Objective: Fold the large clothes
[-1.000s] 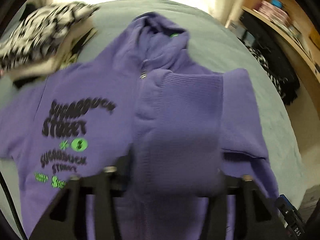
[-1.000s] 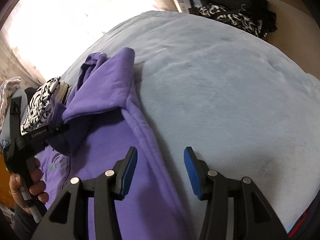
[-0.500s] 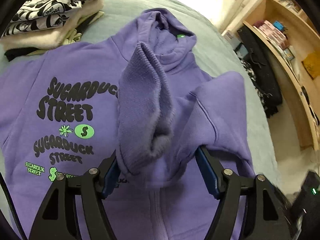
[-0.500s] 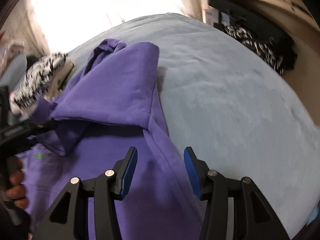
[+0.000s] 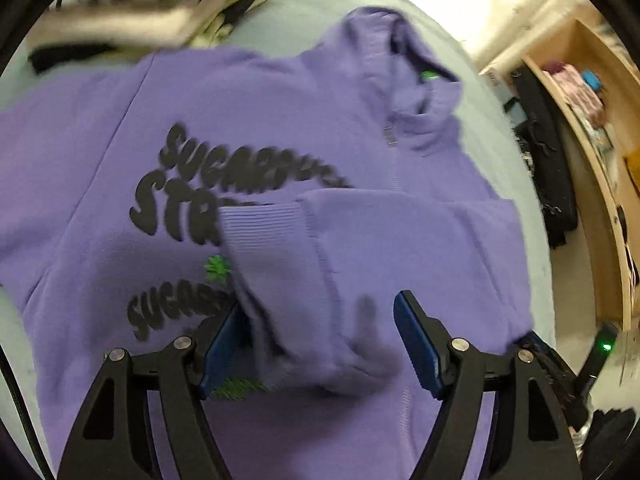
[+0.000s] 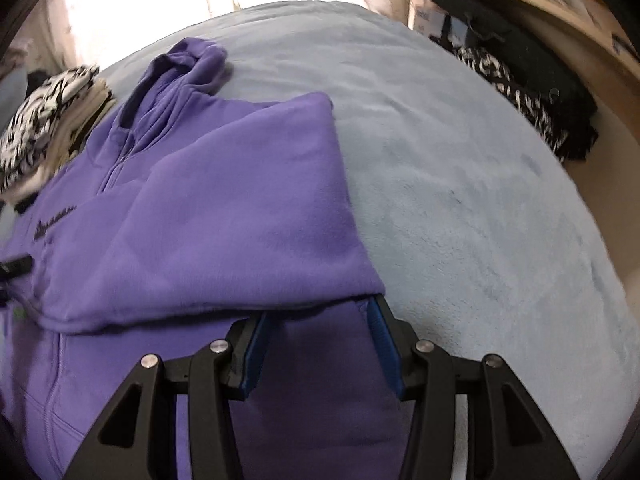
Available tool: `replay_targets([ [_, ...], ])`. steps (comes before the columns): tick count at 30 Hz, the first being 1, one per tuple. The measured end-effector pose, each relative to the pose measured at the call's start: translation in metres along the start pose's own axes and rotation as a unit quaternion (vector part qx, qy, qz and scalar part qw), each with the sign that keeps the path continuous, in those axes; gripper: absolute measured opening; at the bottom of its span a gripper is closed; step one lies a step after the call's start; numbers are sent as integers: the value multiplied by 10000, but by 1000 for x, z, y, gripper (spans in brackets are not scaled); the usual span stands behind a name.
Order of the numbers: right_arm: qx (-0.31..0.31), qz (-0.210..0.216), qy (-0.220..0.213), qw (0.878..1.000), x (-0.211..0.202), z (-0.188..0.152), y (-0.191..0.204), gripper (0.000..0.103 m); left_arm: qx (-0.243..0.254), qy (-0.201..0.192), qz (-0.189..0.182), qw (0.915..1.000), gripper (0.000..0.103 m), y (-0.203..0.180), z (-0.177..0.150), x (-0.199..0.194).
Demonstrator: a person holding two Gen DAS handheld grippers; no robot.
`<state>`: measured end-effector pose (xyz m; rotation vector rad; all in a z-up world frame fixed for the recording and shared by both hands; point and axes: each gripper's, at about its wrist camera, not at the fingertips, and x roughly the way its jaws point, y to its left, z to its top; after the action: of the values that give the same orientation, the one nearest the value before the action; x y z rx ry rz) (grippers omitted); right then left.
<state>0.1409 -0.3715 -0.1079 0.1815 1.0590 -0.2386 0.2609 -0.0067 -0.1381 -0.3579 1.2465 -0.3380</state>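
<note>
The purple hoodie (image 5: 120, 184) lies face up on the pale blue bed (image 6: 460, 184), hood (image 6: 188, 60) toward the far end, printed chest showing. Its right sleeve (image 5: 400, 248) is already laid across the chest, with the ribbed cuff (image 5: 264, 232) landing on the black lettering.

Your left hand-held gripper (image 5: 320, 344) stands wide open with the cuff end of the sleeve bunched between its blue pads (image 5: 416, 344); nothing is pinched, though the view is blurred. Lift it straight up and out so the pads do not drag the cuff off the chest. If the cuff end looks rumpled, as it seems to near the left pad, press it flat before you leave.

Your right hand-held gripper (image 6: 320, 344) is also parted, about halfway, and holds nothing; its tips sit at the lower edge of the sleeve fold, just above the body of the hoodie at its right side. Use it to settle that fold: the shoulder corner (image 6: 320, 104) should stay square and the outer edge should run straight down the side, parallel to the zip.

The other sleeve is likely next, so keep this one from shifting as you reach across. The fleece looks thick and springy, so expect the fold to lift unless you smooth it.

Mind the stack of folded clothes (image 5: 152, 12) near the hoodie's left shoulder; leave room there when you bring that side in.
</note>
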Motion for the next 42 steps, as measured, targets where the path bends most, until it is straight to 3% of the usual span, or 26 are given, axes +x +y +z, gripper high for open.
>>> replay_targets([
  [4,97,31,-13,9999,0,4,-8,48,119,52,-52,9999,70,1,2,10],
  [6,87,-64,-136,9998,0,5,-9,45,318,87,-31,9995,34,-9,1,10],
  [7,83,-37,-194,9998,1,7,-9,34,361,147,49,9992,15,-13,1,13],
  [10,104,-16,-284,9995,2,10,-11,21,606,-24,360,9975,11,-31,1,9],
  [14,397,160,-763,9962,-16,7,-19,18,1091,-658,473,9907,11,-60,10,-13],
  [16,590,21,-972,9935,-23,5,-26,14,1284,-934,375,9866,11,-70,16,-19],
  [18,804,-20,-944,9923,-18,3,-34,14,1358,-1077,287,9844,11,-75,23,-15],
  [20,824,34,-476,9955,0,2,-35,14,1355,-992,368,9851,11,-74,29,1],
  [22,726,157,-102,9972,6,2,-33,16,1222,-573,610,9890,12,-65,34,25],
  [24,522,184,-105,9984,-4,3,-31,16,1068,-305,667,9916,19,-54,34,39],
  [26,284,462,-104,9985,-20,5,-28,17,933,-329,514,9938,28,-47,35,36],
  [27,253,702,-104,9972,-28,7,-28,22,885,-324,461,9945,32,-45,37,34],
  [29,358,1311,-190,9905,-45,14,-32,41,848,-253,507,9948,57,-43,41,29],
  [30,436,1424,-250,9885,-49,18,-35,56,896,-253,599,9939,60,-44,42,28],
  [31,567,1493,-377,9865,-53,29,-39,65,960,-294,642,9929,61,-44,41,25],
  [34,759,1325,-546,9868,-40,60,-44,66,1140,-376,846,9892,61,-49,45,24],
  [39,1054,1168,-172,9874,27,109,-51,65,1121,-309,906,9891,61,-47,56,31],
  [41,1187,1110,-24,9867,54,124,-54,64,1095,-287,909,9894,52,-47,60,37],
  [42,1223,1158,49,9857,62,127,-54,57,1087,-252,930,9894,48,-47,62,39],
])
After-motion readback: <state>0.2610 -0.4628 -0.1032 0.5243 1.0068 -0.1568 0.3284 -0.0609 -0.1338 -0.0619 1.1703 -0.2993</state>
